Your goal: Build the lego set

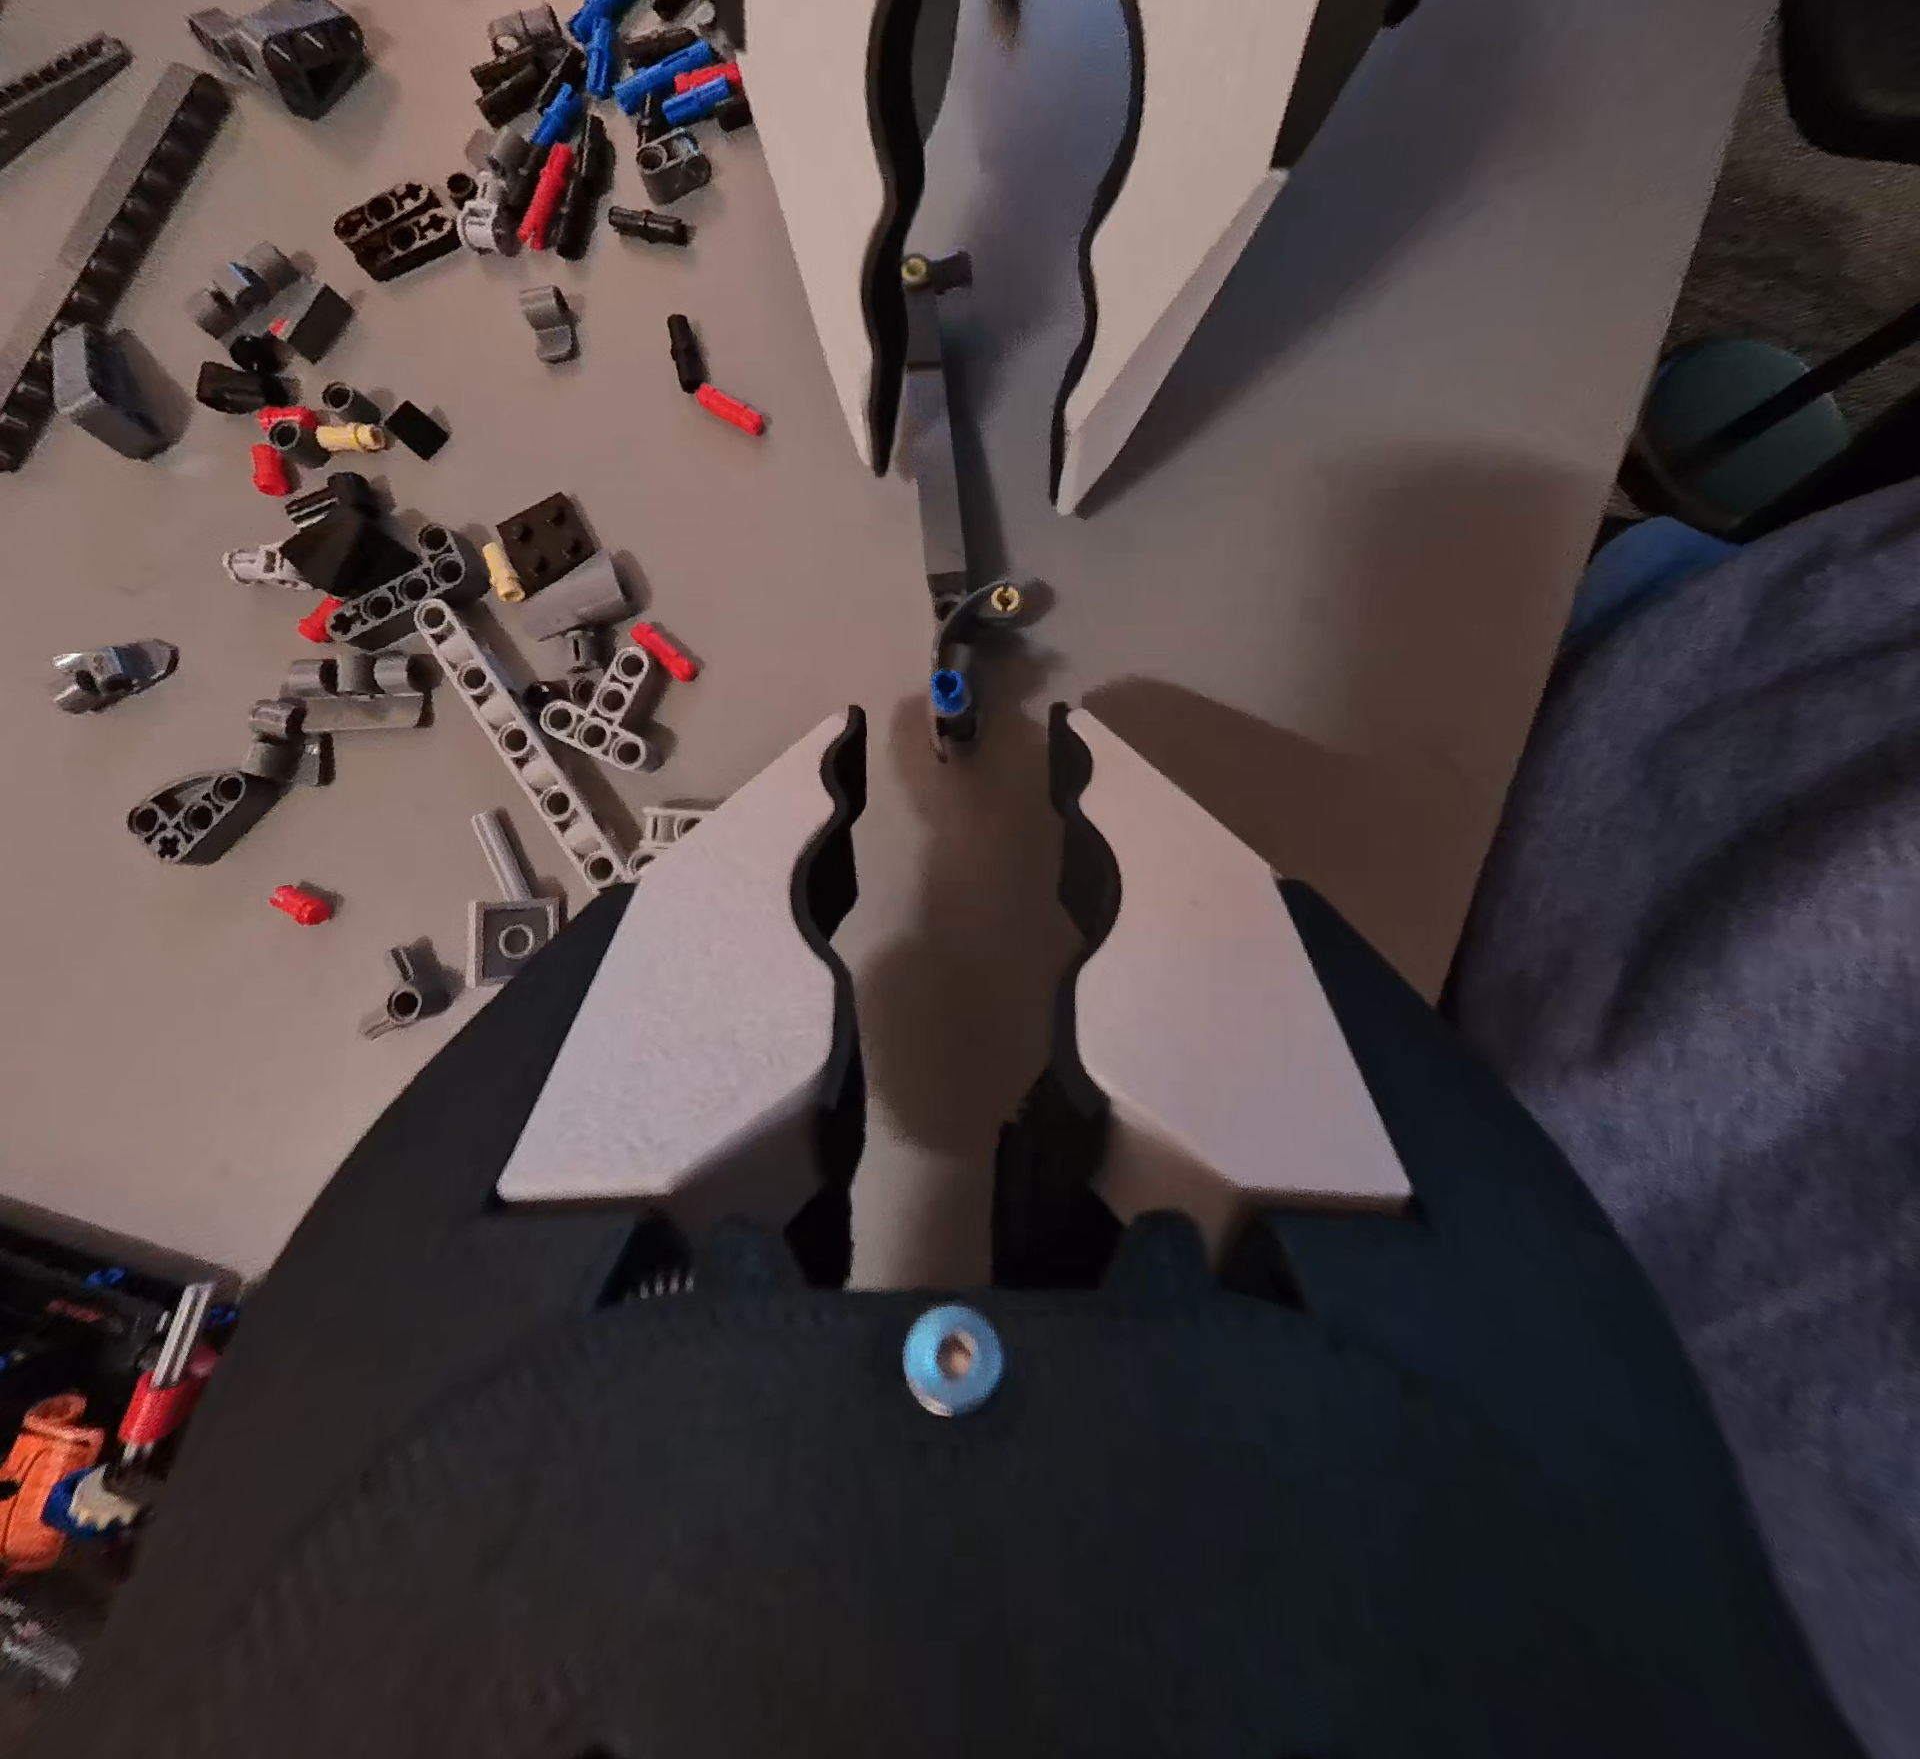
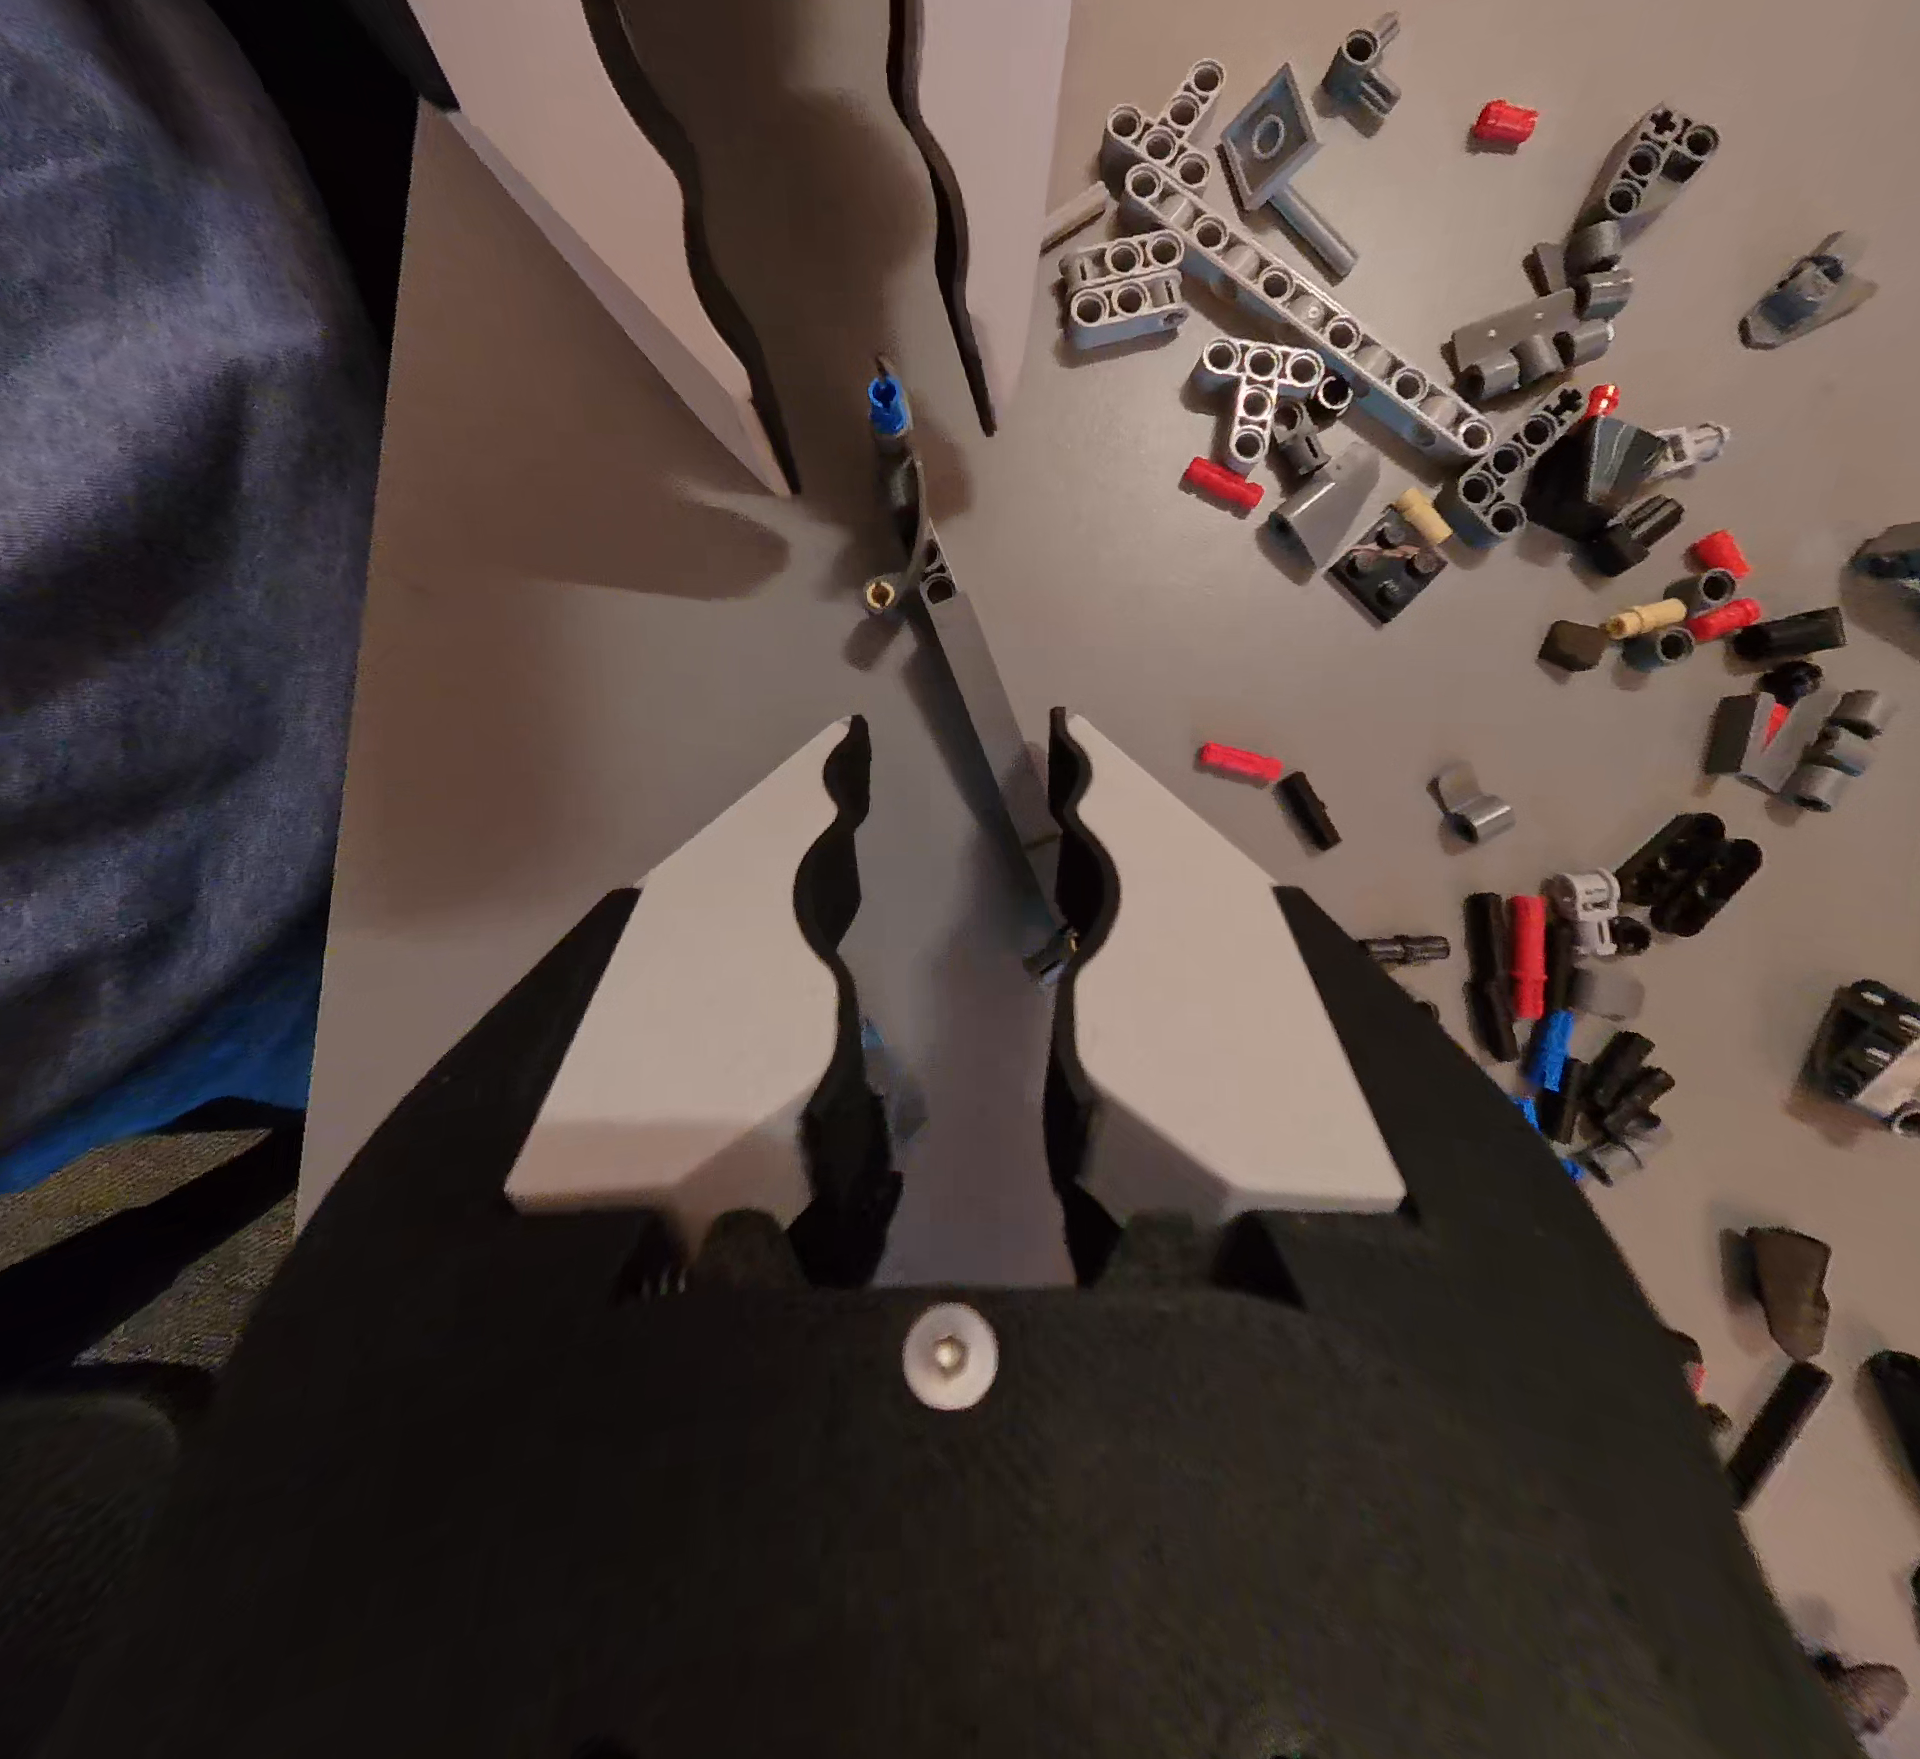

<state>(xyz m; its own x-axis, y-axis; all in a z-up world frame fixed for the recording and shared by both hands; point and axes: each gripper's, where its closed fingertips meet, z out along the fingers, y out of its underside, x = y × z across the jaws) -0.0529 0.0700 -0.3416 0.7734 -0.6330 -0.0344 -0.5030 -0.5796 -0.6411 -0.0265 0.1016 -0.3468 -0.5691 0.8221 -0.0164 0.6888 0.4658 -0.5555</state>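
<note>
A small lego assembly lies on the grey table (image 1: 1247,587): a long dark grey beam (image 1: 940,483) with a curved black piece (image 1: 971,618), tan pins and a blue pin (image 1: 948,686) at one end. My left gripper (image 1: 954,722) is open, and the blue pin sits just beyond its fingertips. My right gripper (image 2: 956,722) is open and faces it, with the beam (image 2: 971,681) lying loosely between its fingers. The beam's far end rests against one finger pad (image 2: 1081,888). In the right wrist view the blue pin (image 2: 885,405) lies between the left gripper's (image 2: 888,457) tips.
Several loose grey, black, red and blue lego parts (image 1: 468,566) (image 2: 1455,462) are scattered beside the grippers. A long dark grey toothed beam (image 1: 125,255) lies at the far left. A printed booklet (image 1: 62,1449) sits at the lower left. A person's blue-grey clothing (image 1: 1714,878) borders the table edge. The left gripper's tips are roughly 5 cm from the right gripper's.
</note>
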